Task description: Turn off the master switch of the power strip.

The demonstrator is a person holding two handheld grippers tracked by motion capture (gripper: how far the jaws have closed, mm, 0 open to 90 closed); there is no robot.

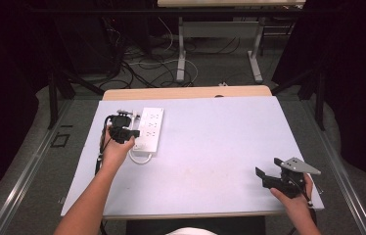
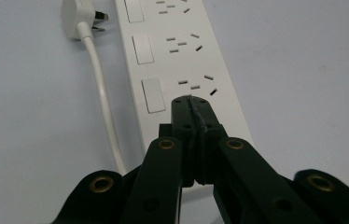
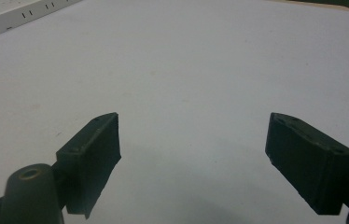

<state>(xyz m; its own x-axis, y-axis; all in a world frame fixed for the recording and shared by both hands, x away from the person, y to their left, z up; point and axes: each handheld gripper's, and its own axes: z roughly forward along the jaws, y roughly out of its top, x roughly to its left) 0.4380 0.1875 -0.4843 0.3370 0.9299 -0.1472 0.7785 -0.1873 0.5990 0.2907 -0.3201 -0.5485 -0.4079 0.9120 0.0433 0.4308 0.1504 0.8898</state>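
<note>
Forearms enter from the bottom edge; both tongs over the grey-white desk [image 1: 210,147], power strip far left.
High view: left tongs [image 1: 122,131] sit at the left edge of the white power strip [image 1: 150,128], left hand [image 1: 115,151] behind them; the strip's white cable loops out at its near end. Right tongs [image 1: 267,177] hover near the desk's right front corner, well apart from the strip, right hand [image 1: 294,198] gripping them. Left gripper view: left tongs [image 2: 192,103] closed tip to tip, nothing between, tips over the power strip [image 2: 182,65] just beside a rocker switch [image 2: 153,95]; white plug [image 2: 77,18] lies left of the strip, prongs toward it. Right gripper view: right tongs [image 3: 191,140] wide open, empty, bare desk [image 3: 200,60] beneath; strip corner [image 3: 18,16] top left.
</note>
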